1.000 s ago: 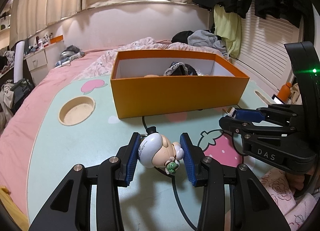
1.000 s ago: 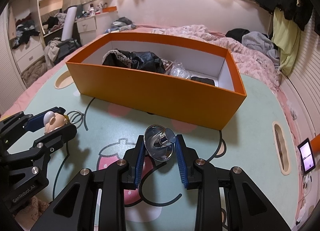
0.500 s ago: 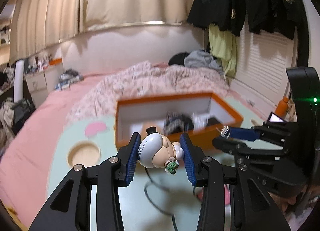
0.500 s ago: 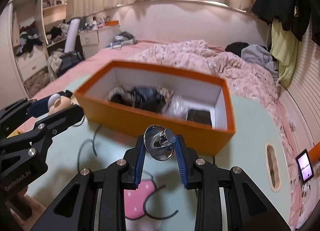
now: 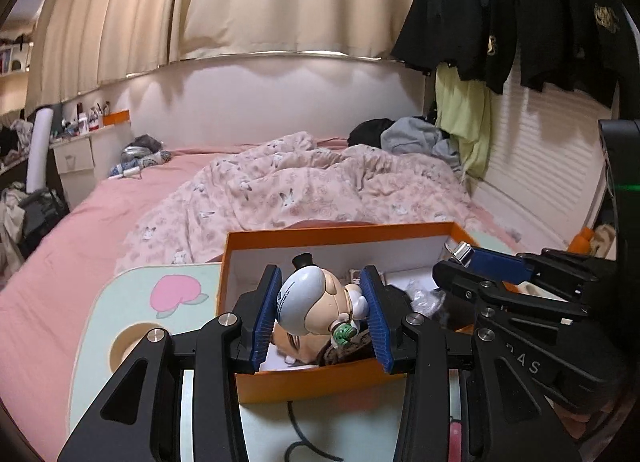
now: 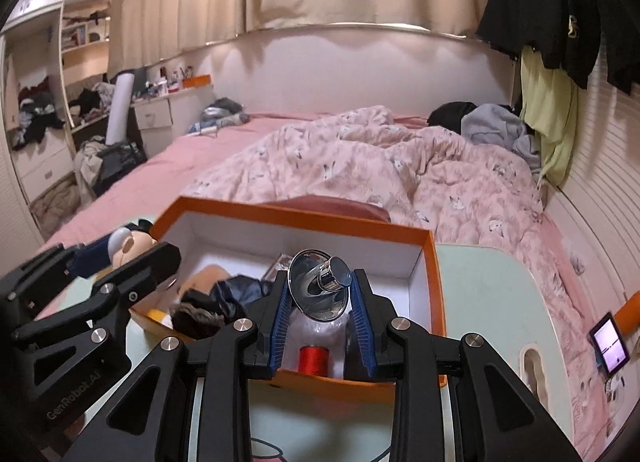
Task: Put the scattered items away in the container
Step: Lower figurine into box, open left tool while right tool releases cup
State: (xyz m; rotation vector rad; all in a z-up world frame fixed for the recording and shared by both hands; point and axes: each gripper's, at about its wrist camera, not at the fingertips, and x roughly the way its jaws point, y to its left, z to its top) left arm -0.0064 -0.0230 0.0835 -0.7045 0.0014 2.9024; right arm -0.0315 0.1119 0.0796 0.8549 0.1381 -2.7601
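Orange box (image 5: 304, 382) sits on mint table (image 5: 100, 342), long axis left-right. Left gripper (image 5: 320, 318) clamps figurine (image 5: 316, 302) above box's near left part, hat tilted up-left. Right gripper (image 6: 320, 298) pinches chrome suction hook (image 6: 320, 286) above box's near wall, knob pointing up-right.

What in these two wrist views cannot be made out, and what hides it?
- Left wrist view: the orange box's floor, hidden by the figurine in the left gripper.
- Right wrist view: the red spool's lower part, hidden behind the box wall.
- Right wrist view: the tablet screen, too small to read.
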